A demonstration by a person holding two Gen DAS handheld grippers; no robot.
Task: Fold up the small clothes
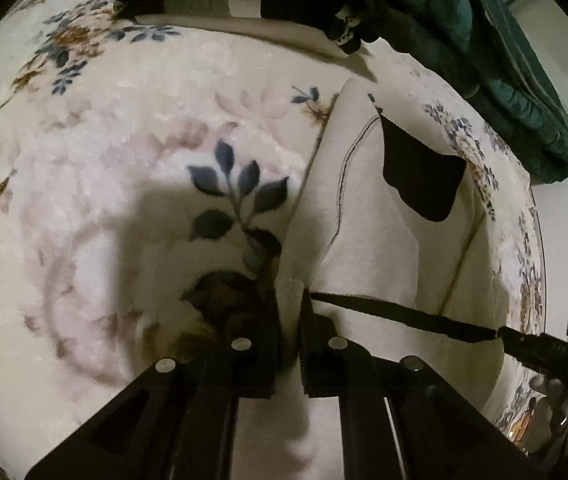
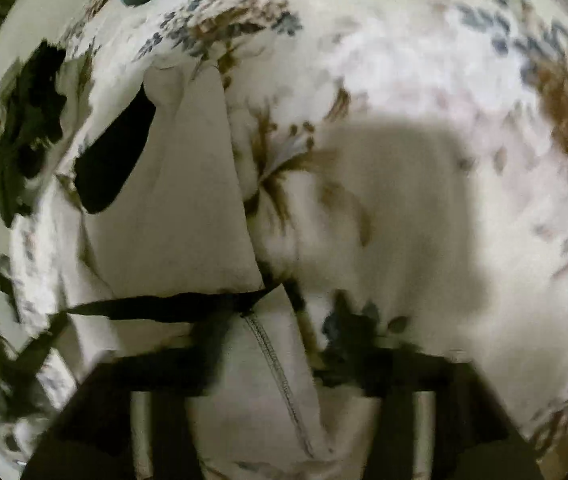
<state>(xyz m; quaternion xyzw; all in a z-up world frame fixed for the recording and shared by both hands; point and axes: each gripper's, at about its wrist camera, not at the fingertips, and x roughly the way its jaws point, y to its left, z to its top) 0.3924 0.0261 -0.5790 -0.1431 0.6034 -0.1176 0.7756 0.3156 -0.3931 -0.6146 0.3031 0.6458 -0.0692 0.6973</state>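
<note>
Left gripper pinches garment (right view blurred).

I read the cream garment as soft matt cloth, fleece-like, with dark stitching and a matt black patch. The floral blanket beneath looks plush, fuzzy pile, slightly sheened. My left gripper shows matt black plastic with dull silver metal pins. Teal cloth at the edge looks ribbed. My right-wrist view is too blurred for finish.
</note>
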